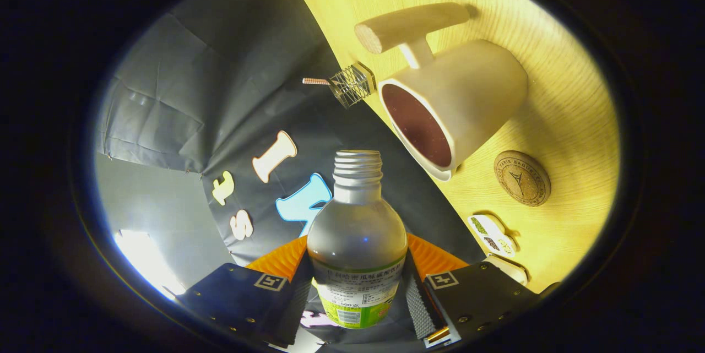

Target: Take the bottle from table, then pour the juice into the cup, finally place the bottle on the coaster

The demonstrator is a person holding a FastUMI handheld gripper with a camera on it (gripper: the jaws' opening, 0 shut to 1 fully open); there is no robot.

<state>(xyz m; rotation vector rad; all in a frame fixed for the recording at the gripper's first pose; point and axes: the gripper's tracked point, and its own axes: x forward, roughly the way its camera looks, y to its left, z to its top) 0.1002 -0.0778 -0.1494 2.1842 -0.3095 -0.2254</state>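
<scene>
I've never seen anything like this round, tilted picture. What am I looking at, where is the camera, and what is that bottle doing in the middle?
The camera rides on a hand-held gripper, a two-finger clamp that a person carries; there is no robot arm. It looks forward along the two fingers, and its fisheye lens bends the picture round. The scene looks tipped because the gripper itself is tilted.

The fingers are closed on a clear bottle with a green label. Its cap is off, and its open mouth points toward a white cup with a wooden handle, which stands on the light wooden table.

Near the cup lies a round cork coaster. A small wire cage sits at the table's edge, and small white objects I cannot identify lie nearer the fingers.
</scene>
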